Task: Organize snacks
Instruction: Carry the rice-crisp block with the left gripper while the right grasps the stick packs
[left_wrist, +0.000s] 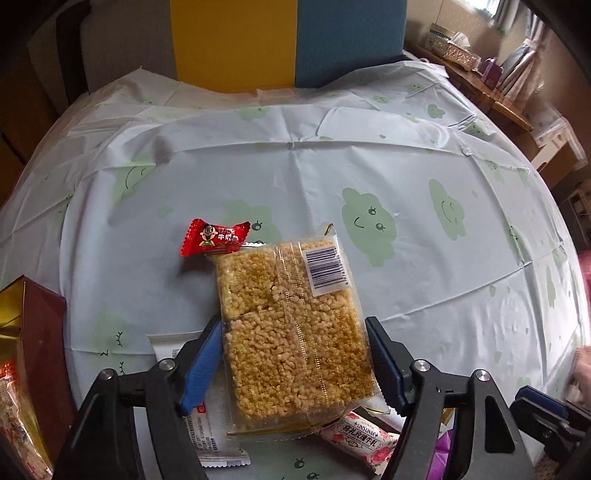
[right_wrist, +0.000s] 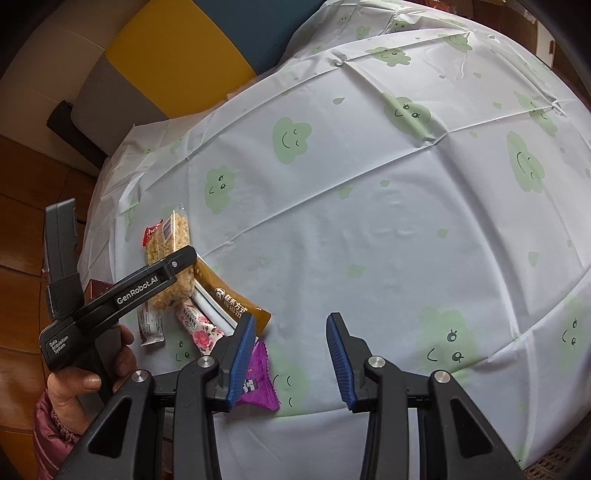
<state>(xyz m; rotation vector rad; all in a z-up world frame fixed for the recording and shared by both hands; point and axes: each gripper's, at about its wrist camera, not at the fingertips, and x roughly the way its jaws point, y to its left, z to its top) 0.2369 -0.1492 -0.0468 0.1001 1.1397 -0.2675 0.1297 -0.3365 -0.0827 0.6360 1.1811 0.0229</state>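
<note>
My left gripper (left_wrist: 295, 332) is shut on a clear-wrapped puffed rice cake bar (left_wrist: 291, 325), its blue pads pressing both long sides. The bar also shows in the right wrist view (right_wrist: 171, 258), under the left gripper (right_wrist: 155, 280). A red candy (left_wrist: 214, 236) lies just beyond the bar. A pink rose-print snack (left_wrist: 358, 443) and a white packet (left_wrist: 214, 439) lie beneath it. My right gripper (right_wrist: 291, 354) is open and empty above the cloth, with a purple snack (right_wrist: 258, 384) by its left finger. A brown packet (right_wrist: 236, 299) lies beside the pile.
A white tablecloth with green clouds (left_wrist: 332, 177) covers the table (right_wrist: 369, 221). A red and gold box (left_wrist: 33, 332) stands at the left edge. A yellow and blue panel (left_wrist: 288, 40) stands behind. A wooden shelf with boxes (left_wrist: 480, 74) is at the far right.
</note>
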